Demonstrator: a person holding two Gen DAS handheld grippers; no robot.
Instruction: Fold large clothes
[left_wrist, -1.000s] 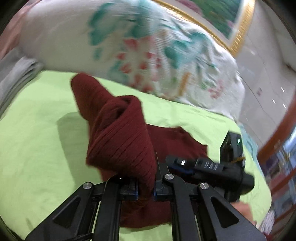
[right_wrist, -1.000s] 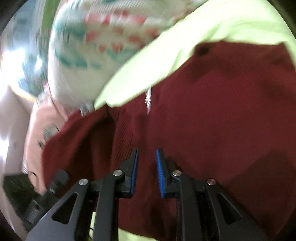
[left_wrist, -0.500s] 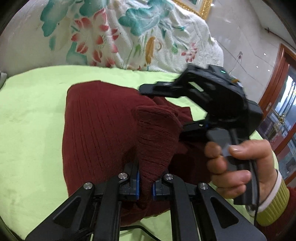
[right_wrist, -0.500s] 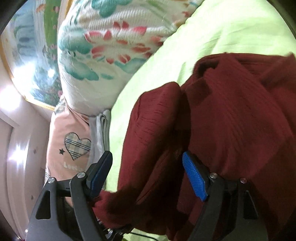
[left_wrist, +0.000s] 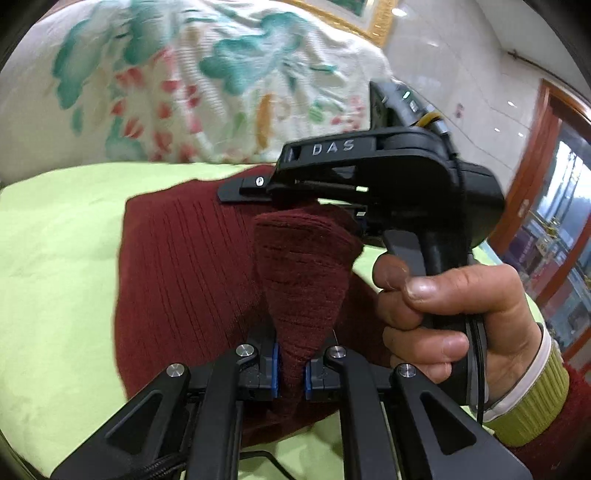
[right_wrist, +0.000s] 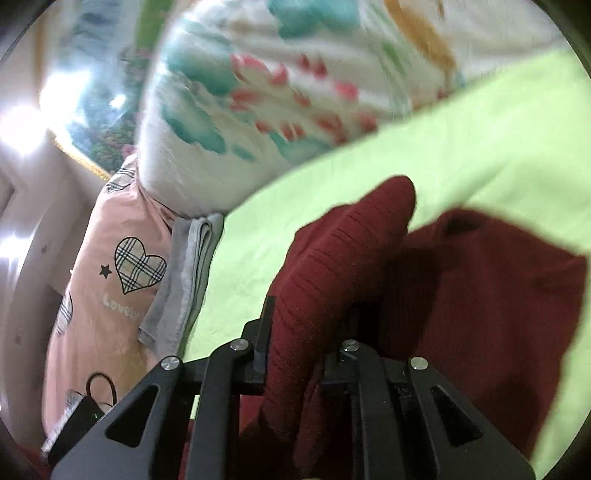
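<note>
On the lime-green bed (left_wrist: 55, 258), the left gripper (left_wrist: 290, 374) pinches the maroon sweater's (left_wrist: 184, 280) raised fold; the right gripper (right_wrist: 303, 354) clamps it too.

Both wrist views sat close over the maroon sweater (left_wrist: 184, 280) (right_wrist: 480, 295), apparently facing the floral quilt (left_wrist: 207, 85) (right_wrist: 295, 92) beyond it.

A home bedroom; lime-green bedsheet (left_wrist: 55, 258); floral quilt (left_wrist: 207, 85); heart-print pillow (right_wrist: 110, 273)
</note>
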